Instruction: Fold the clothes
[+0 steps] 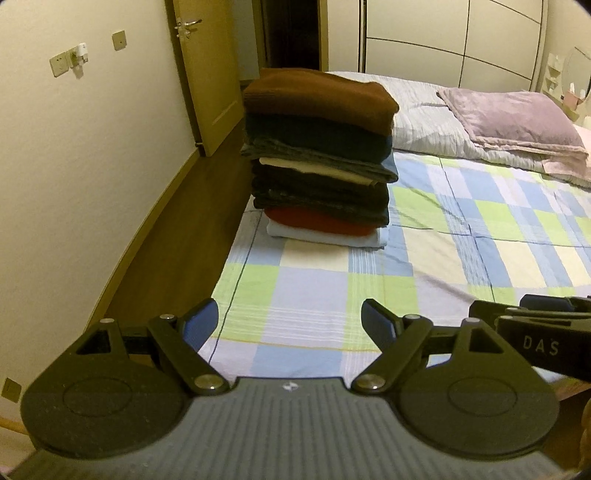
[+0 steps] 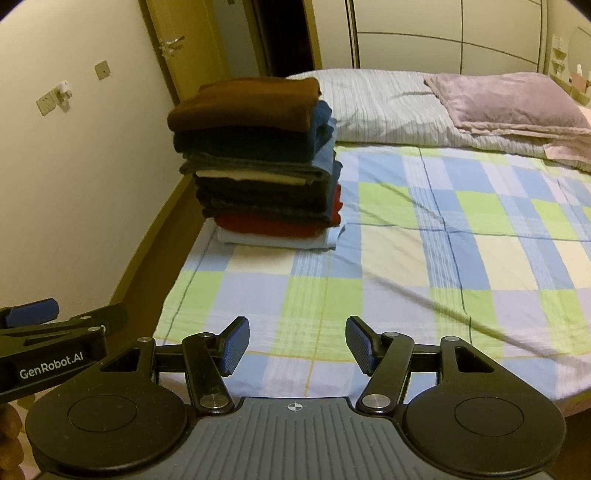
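A tall stack of folded clothes (image 1: 317, 158) (image 2: 258, 166) stands near the bed's left edge, a brown garment on top, dark ones below, then a red one and a pale blue one at the bottom. My left gripper (image 1: 290, 323) hovers open over the checked sheet (image 1: 461, 229) in front of the stack, nothing between its blue pads. Just right of it, my right gripper (image 2: 297, 345) is open too and holds nothing. Each gripper shows at the edge of the other's view: the right gripper (image 1: 532, 314) and the left gripper (image 2: 48, 321).
A striped pillow (image 1: 424, 118) and a folded mauve blanket (image 1: 517, 118) lie at the head of the bed. The wall and a strip of wooden floor (image 1: 173, 236) run along the left; a door (image 1: 207, 70) stands open behind the stack. Wardrobe doors (image 2: 443, 33) fill the back.
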{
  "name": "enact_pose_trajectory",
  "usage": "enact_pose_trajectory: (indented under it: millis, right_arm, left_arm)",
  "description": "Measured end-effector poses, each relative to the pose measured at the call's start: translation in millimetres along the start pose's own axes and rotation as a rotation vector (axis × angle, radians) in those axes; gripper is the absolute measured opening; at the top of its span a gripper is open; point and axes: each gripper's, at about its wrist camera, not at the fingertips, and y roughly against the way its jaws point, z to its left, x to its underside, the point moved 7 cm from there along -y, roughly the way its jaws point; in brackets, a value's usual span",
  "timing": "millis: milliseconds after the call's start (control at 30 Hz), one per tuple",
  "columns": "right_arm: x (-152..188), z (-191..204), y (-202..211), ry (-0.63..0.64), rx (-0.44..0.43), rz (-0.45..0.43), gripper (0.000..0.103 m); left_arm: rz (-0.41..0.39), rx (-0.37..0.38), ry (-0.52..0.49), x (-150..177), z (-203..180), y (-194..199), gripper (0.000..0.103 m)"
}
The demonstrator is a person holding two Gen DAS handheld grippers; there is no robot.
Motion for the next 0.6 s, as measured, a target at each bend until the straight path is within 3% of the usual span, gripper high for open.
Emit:
enact_pose_trajectory:
  millis: [267,600]
  right_arm:
    - [-11.9,-7.4,-21.9,-0.005,0.001,0.01,0.061]
    - [-47.4,-0.3,-62.4,0.002,-0.007,0.015,0.061]
  left_arm:
    - [-0.001,0.007,-0.014,-11.0,-8.9,-24.9,0.082]
    - [-0.014,0.009,-0.025,-48.3,-3.3,-65.6,0.082]
